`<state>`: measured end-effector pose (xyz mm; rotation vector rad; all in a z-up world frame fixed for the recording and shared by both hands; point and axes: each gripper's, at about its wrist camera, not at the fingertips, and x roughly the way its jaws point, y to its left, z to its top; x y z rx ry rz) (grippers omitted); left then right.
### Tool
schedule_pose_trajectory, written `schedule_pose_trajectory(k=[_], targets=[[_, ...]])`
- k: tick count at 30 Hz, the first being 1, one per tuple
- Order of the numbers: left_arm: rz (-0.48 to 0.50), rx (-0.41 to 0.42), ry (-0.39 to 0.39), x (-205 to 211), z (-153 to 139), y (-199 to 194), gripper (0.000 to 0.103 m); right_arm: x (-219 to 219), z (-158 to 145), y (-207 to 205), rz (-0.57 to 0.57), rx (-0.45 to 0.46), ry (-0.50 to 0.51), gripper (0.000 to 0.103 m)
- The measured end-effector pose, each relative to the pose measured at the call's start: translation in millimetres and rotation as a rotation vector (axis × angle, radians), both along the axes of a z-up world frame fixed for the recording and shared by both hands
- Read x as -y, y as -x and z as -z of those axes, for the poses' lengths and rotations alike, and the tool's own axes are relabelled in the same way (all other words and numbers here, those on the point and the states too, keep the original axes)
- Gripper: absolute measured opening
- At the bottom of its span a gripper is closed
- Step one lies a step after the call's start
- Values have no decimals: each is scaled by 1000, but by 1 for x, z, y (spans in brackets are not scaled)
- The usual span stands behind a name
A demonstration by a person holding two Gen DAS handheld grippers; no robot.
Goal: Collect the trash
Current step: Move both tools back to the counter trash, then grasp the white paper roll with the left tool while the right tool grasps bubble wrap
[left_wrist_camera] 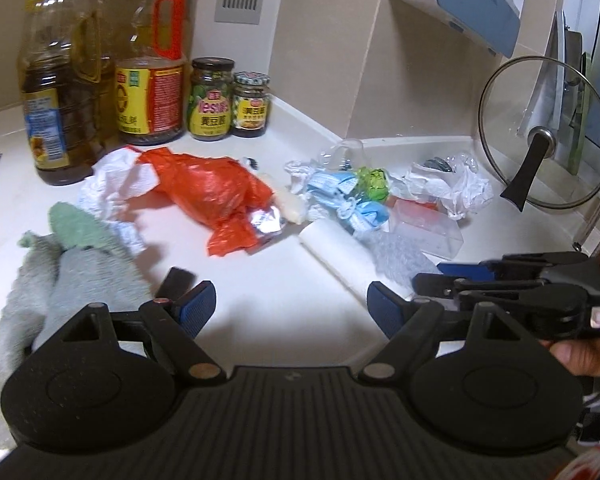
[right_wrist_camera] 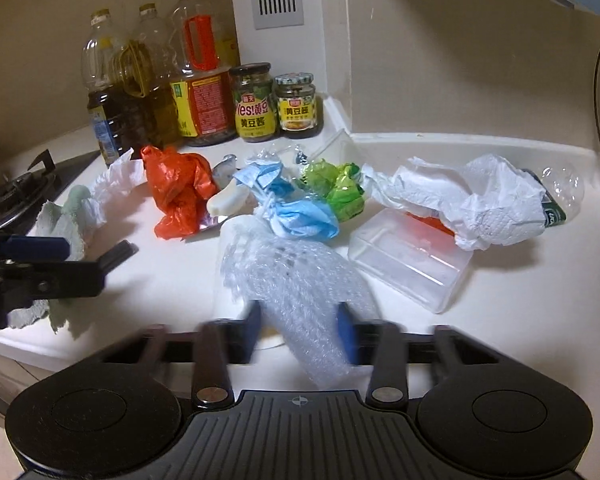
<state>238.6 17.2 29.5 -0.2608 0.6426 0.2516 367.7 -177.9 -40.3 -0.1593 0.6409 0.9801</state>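
1. Although trash litters the whole table (right_wrist_camera: 500, 320), the bubble wrap (right_wrist_camera: 300, 292) in the lower middle of the right wrist frame is the piece in hand; the right gripper (right_wrist_camera: 304, 334) has its fingers on either side of it, blurred, seemingly pinching it.
2. It looks feather-light, soft and springy, so I judge it will squash and may slip; a hold across the bunched middle suits best.
3. The left gripper (left_wrist_camera: 290, 306) hovers with fingers wide apart, holding nothing, above bare table at lower centre.
4. The orange bag (left_wrist_camera: 212, 196) and blue wrappers (right_wrist_camera: 296, 208) also look light and crumply.
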Motion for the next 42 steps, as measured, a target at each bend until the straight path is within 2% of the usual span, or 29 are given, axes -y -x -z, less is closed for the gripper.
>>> schedule_pose_trajectory(k=[2, 11, 16, 21, 27, 32, 34, 37, 42], targets=[[13, -7, 4, 4, 0, -12, 81, 7, 0, -3, 11, -7, -11, 11], [43, -59, 66, 28, 15, -78, 85, 61, -17, -5, 134, 1, -69, 10], [18, -119, 38, 41, 28, -107, 85, 83, -14, -3, 187, 3, -47, 10], [6, -180, -31, 46, 41, -120, 84, 95, -7, -2, 219, -12, -32, 10], [-12, -199, -56, 29, 39, -101, 77, 98, -5, -4, 225, -22, -35, 10], [1, -218, -84, 20, 38, -100, 57, 94, -3, -6, 212, -30, -40, 10], [34, -210, -81, 19, 38, -100, 57, 93, -2, -7, 206, -33, -43, 10], [62, -215, -93, 22, 39, -103, 45, 92, -1, -7, 195, -35, -42, 10], [67, -212, -106, 26, 33, -93, 45, 93, -1, -5, 187, -44, -45, 10]])
